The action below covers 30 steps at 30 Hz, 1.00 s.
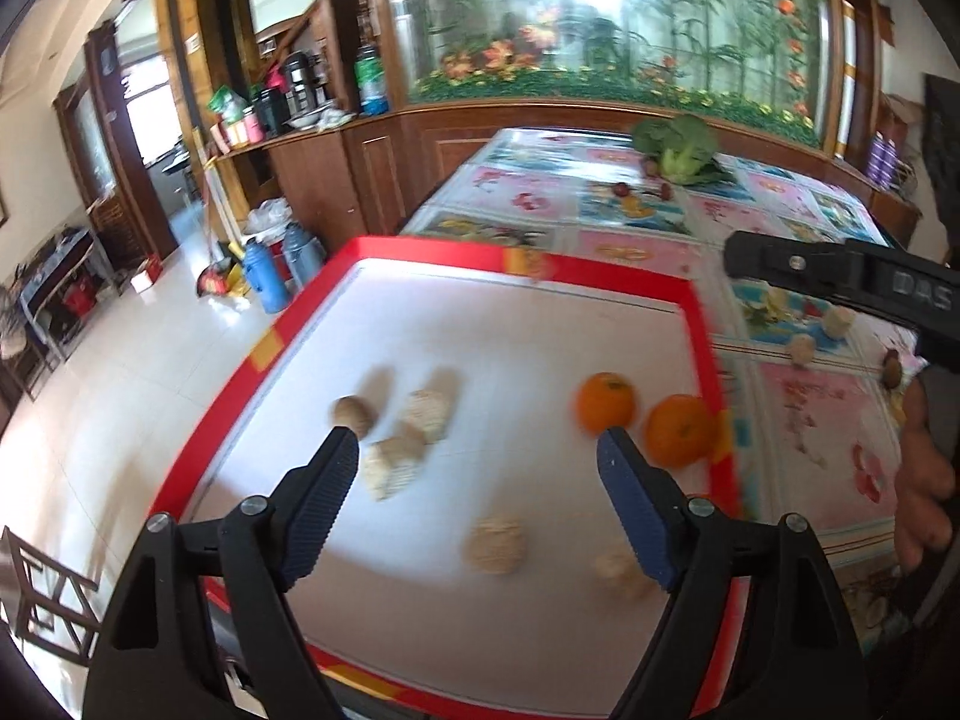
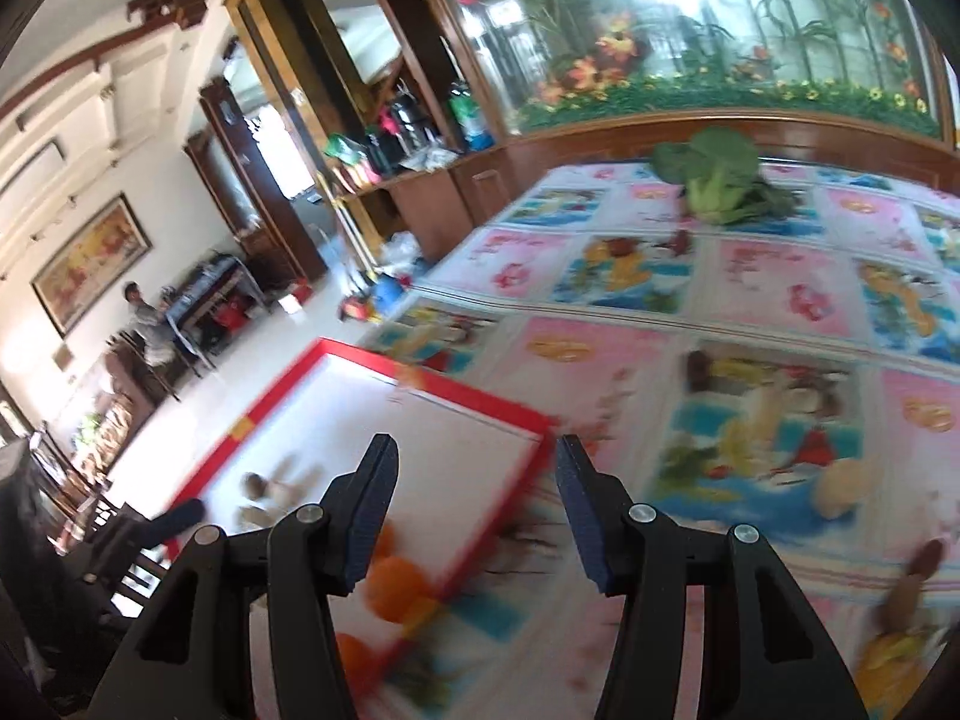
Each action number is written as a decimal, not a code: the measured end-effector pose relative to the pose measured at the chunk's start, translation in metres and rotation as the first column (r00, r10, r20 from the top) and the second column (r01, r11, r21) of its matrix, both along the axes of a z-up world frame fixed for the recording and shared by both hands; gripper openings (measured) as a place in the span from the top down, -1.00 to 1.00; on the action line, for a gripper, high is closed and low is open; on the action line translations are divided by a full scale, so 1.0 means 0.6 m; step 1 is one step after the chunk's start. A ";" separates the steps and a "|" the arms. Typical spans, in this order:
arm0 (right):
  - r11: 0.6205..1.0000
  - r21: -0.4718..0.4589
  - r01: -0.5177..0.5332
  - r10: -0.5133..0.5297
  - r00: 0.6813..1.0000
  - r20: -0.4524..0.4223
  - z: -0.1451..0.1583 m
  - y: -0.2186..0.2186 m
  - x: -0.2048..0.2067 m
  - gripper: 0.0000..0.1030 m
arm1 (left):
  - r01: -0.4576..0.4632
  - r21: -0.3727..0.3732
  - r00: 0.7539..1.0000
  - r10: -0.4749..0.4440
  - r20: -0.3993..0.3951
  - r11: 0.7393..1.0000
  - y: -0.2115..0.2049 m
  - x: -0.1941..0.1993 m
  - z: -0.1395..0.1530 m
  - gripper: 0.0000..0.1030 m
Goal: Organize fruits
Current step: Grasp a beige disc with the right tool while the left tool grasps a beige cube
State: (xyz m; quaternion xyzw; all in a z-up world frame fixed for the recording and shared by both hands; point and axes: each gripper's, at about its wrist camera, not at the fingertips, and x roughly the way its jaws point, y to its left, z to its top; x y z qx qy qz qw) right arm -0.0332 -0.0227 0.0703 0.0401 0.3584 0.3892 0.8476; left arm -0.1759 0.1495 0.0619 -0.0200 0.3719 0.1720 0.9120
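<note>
A red-rimmed white tray [image 1: 630, 283] lies on the table. On it are two oranges [image 1: 605, 402] [image 1: 679, 429] at the right and several beige walnut-like fruits [image 1: 427, 414], one near the front [image 1: 495, 545]. My left gripper [image 1: 477, 462] is open and empty above the tray's front half. My right gripper [image 2: 477, 468] is open and empty above the tray's right rim [image 2: 480, 396]; the right wrist view shows the oranges [image 2: 393, 591] under its left finger. More beige fruits [image 1: 801, 349] and a brown one [image 1: 892, 369] lie on the cloth right of the tray.
The table has a colourful fruit-print cloth [image 2: 780, 324]. A green leafy vegetable [image 1: 681, 147] and small red fruits [image 1: 624, 189] lie at its far end. A wooden cabinet and mural wall stand behind. Flasks [image 1: 267, 276] stand on the floor to the left.
</note>
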 end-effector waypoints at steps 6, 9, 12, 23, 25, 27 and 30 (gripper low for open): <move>0.995 -0.050 0.084 -0.084 0.996 0.002 0.004 -0.088 0.045 -0.05 | 0.118 -0.010 0.992 -0.118 -0.036 0.993 -0.074 0.063 0.009 -0.62; 0.993 -0.046 0.113 -0.115 0.993 -0.042 0.004 -0.140 0.073 -0.05 | 0.162 -0.020 0.985 -0.163 -0.048 0.987 -0.109 0.095 0.012 -0.62; 0.987 -0.045 0.154 -0.158 0.983 -0.094 -0.004 -0.186 0.097 -0.05 | 0.205 -0.031 0.977 -0.206 -0.057 0.978 -0.144 0.127 0.012 -0.62; 0.983 -0.109 0.146 -0.162 0.975 -0.155 -0.026 -0.206 0.117 0.02 | 0.309 -0.018 0.943 -0.309 -0.124 0.951 -0.246 0.227 -0.032 -0.60; 0.985 -0.111 0.133 -0.150 0.975 -0.165 -0.029 -0.203 0.120 0.14 | 0.320 -0.042 0.938 -0.323 -0.129 0.946 -0.251 0.234 -0.036 -0.45; 0.985 -0.125 0.115 -0.136 0.974 -0.178 -0.036 -0.196 0.121 0.21 | 0.330 -0.070 0.931 -0.337 -0.137 0.941 -0.255 0.239 -0.041 -0.35; 0.984 -0.151 0.096 -0.124 0.974 -0.188 -0.044 -0.184 0.121 0.23 | 0.341 -0.084 0.926 -0.350 -0.139 0.936 -0.261 0.239 -0.047 -0.24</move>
